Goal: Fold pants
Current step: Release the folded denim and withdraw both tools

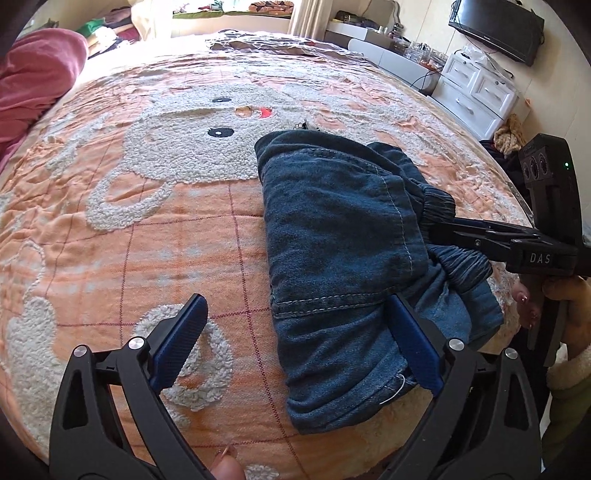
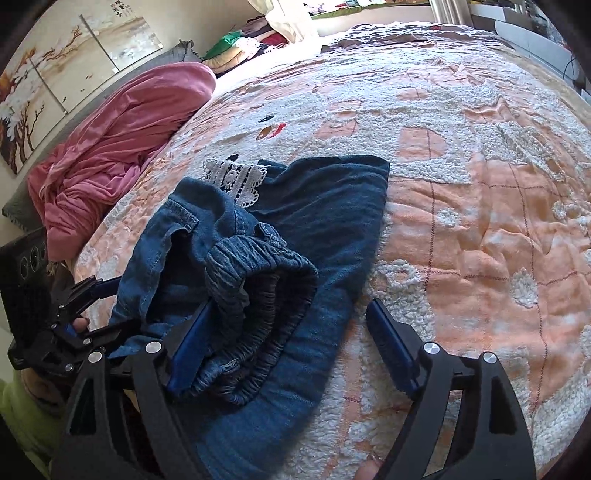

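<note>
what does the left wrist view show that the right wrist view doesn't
Only the left wrist view shows the white drawers and wall-mounted screen. Only the right wrist view shows the wall painting and the white lace piece by the pants. Both show the folded denim pants on the orange bedspread, the pink blanket, and both grippers standing open.

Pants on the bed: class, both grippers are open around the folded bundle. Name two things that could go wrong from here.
1. The elastic waistband bulges up loose on top of the pants; it may spring open and undo the fold.
2. The right gripper has one finger against the waistband folds; pulling away could drag the cloth along.
3. The left gripper straddles the bundle's near edge; lifting carelessly might snag it.
</note>
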Demonstrator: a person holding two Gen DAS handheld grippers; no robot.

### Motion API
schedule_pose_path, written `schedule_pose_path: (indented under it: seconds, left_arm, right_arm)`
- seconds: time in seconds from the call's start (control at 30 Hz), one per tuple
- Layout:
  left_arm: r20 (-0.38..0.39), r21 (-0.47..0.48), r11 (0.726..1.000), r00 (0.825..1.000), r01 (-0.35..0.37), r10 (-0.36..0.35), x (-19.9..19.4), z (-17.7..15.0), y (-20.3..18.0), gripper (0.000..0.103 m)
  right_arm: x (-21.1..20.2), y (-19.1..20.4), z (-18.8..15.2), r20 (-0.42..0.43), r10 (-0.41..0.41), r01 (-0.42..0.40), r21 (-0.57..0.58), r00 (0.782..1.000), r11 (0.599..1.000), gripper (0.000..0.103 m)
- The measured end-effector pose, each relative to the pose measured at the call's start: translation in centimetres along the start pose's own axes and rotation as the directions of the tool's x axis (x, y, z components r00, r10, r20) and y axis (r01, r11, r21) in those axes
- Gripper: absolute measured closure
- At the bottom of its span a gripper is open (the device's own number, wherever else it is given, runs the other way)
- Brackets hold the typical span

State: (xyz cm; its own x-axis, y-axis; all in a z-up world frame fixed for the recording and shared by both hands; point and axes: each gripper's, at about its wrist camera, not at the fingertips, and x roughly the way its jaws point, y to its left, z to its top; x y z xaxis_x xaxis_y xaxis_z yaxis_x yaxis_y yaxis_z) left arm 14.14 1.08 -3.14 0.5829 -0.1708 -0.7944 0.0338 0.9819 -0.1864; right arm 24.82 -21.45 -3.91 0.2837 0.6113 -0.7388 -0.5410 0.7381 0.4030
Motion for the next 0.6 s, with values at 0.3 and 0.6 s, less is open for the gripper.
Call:
schedule_pose_path:
  seconds: [0.3,0.6]
  left_arm:
    - [0.015,-0.005,1.0,1.0,-0.003,0.003,-0.7,-0.1,-0.1,0.012]
    - [0.06,0.011,1.0,0.998,-0.005,0.005,-2.9,0.1,-0.8,0.012]
  right_arm:
    - [-2.5,1.4,0.0,0.046,-0.05,0.052,-0.034,0.998,0.998,0.02]
    - [-4.8,2.2,-1.0,0.081,-0.103,0.107,-0.049,0.991,0.993,0.02]
